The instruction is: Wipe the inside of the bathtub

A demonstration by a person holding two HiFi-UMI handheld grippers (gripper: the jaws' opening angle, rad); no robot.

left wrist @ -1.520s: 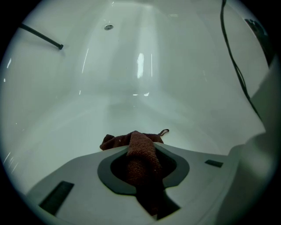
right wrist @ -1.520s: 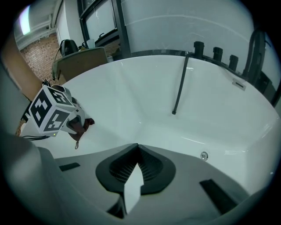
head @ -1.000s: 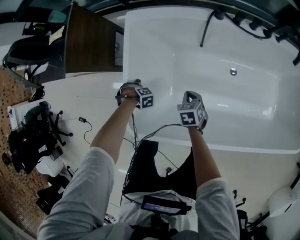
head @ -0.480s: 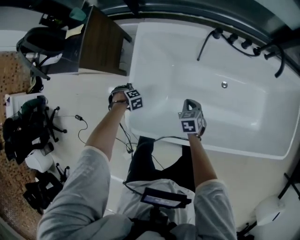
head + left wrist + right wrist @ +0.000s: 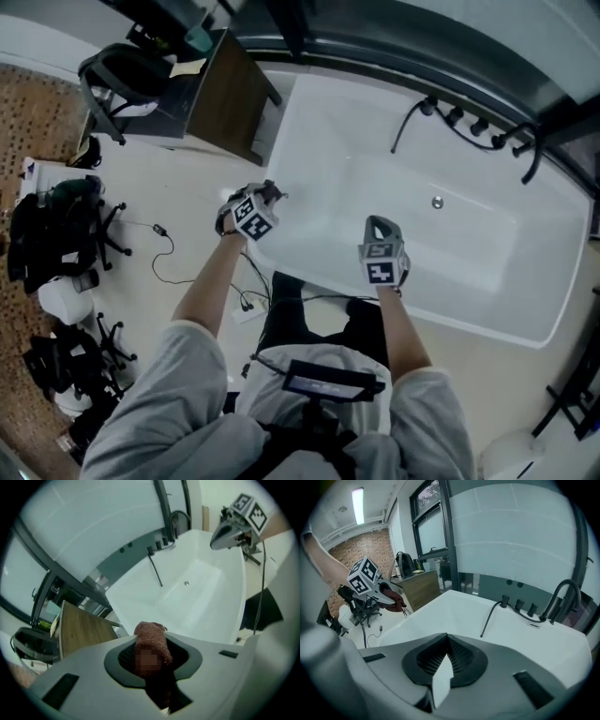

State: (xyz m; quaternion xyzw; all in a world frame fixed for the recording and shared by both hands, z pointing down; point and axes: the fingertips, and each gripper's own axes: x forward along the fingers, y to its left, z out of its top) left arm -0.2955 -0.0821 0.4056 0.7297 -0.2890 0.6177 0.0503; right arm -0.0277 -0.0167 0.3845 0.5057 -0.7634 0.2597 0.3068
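Left hand-held gripper (image 5: 270, 197) is pinching a reddish cloth (image 5: 151, 634) right over the bathtub's (image 5: 469, 234) near-left corner, basin stretching away to the right, while the right hand-held gripper (image 5: 379, 223) hangs pressed together, empty, above the near rim.

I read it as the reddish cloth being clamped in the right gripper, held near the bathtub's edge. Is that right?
Not quite: the reddish cloth is clamped in the left gripper, not the right, and it is held near the bathtub's edge. The left gripper view shows the cloth between its jaws. In the right gripper view, the right gripper has its jaws together on nothing.
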